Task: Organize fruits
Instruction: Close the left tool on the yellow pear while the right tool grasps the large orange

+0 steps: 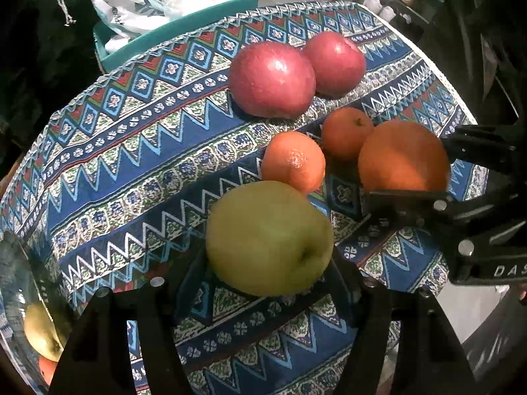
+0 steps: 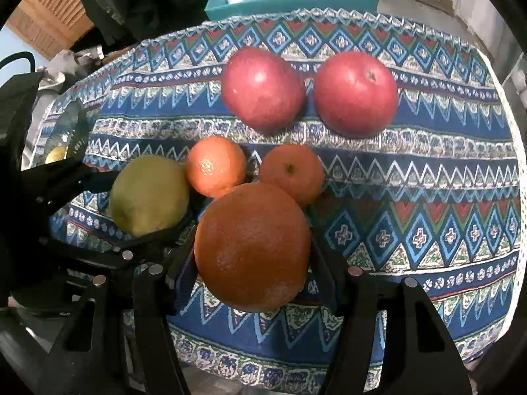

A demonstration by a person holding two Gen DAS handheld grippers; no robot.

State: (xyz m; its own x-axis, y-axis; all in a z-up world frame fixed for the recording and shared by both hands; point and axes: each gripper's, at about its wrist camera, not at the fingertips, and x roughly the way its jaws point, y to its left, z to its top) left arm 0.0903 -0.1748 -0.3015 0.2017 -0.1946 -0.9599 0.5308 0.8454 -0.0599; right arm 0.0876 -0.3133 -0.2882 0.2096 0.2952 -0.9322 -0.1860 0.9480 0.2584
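On the patterned-cloth bench (image 2: 428, 171) lie two red apples (image 2: 263, 89), two small tangerines (image 2: 215, 166), one large orange (image 2: 252, 247) and one green apple (image 1: 268, 238). The left gripper (image 1: 268, 279) clasps the green apple; the right gripper (image 2: 252, 273) clasps the large orange, both reaching level.

Left gripper (image 1: 268, 263) sits low at the near left, fingers pointing away, jaws spread and closed in on the green pear (image 1: 268, 238) from both sides. Right gripper (image 2: 252, 253) is just beside it on the right, angled in so its fingers cross toward the left tool, jaws clamped either side of the big orange (image 2: 252, 247). Both tools are level and close together, nearly touching.
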